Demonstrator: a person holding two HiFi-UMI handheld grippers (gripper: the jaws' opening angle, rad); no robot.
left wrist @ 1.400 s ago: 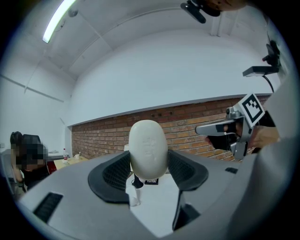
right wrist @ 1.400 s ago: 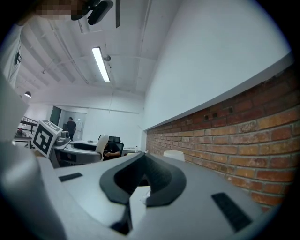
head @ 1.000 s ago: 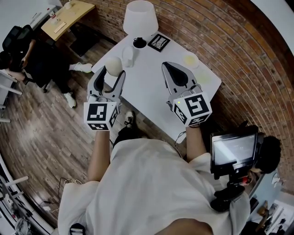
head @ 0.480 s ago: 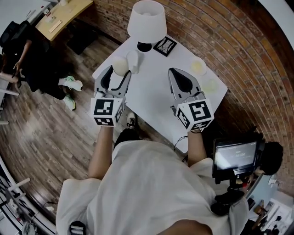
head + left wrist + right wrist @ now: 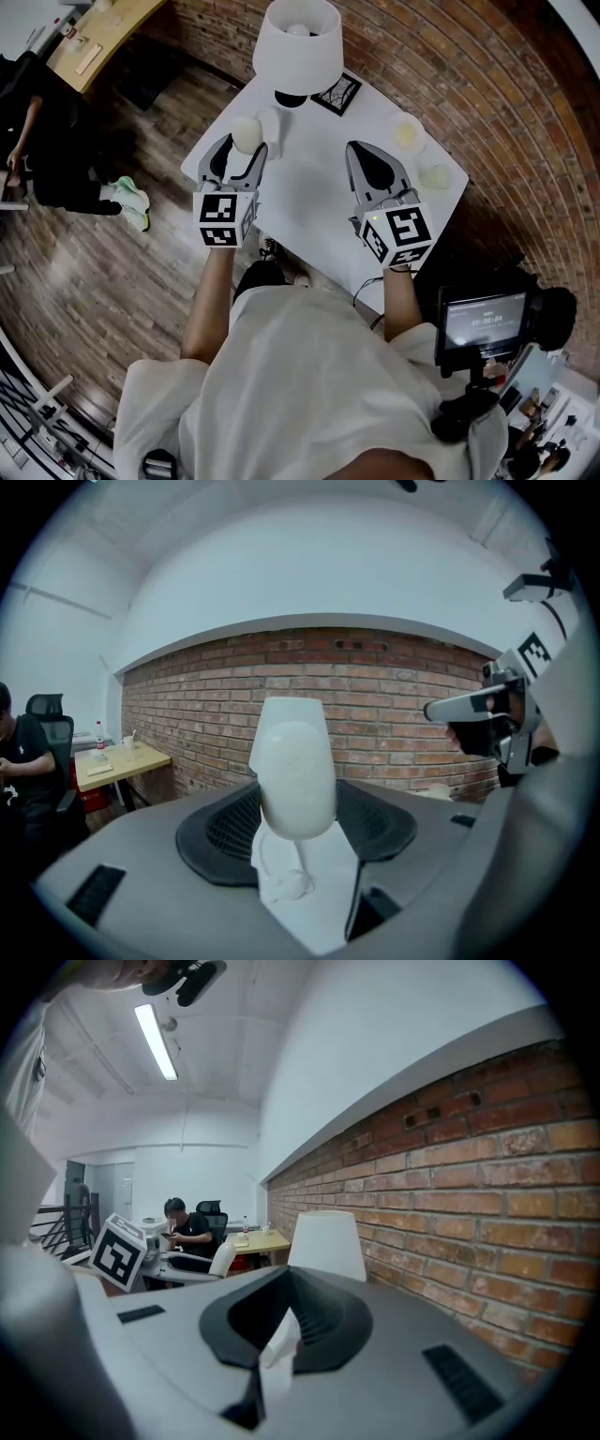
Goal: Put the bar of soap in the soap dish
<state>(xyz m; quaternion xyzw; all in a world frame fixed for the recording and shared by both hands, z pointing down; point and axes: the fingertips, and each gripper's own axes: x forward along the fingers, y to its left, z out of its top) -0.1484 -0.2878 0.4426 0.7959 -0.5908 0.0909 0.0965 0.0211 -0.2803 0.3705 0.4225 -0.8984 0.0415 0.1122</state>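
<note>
A cream oval bar of soap (image 5: pixel 246 134) sits at the tips of my left gripper (image 5: pixel 241 146), over the table's left corner. In the left gripper view the bar of soap (image 5: pixel 295 771) stands upright, and the left gripper (image 5: pixel 298 829) is shut on it. My right gripper (image 5: pixel 352 150) hovers over the middle of the white table (image 5: pixel 300 187); it is shut and holds nothing, as the right gripper view (image 5: pixel 281 1335) also shows. A pale round soap dish (image 5: pixel 406 134) sits near the table's far right edge, beyond the right gripper.
A white lamp (image 5: pixel 300 37) stands at the table's far edge, with a black-patterned card (image 5: pixel 336 92) beside it. A small white object (image 5: pixel 270 120) lies by the soap. Another pale round item (image 5: pixel 434 176) sits near the right corner. A seated person (image 5: pixel 47 141) is off left.
Both grippers have shifted slightly forward over the table. The left one still holds the soap, and the right one stays shut.
</note>
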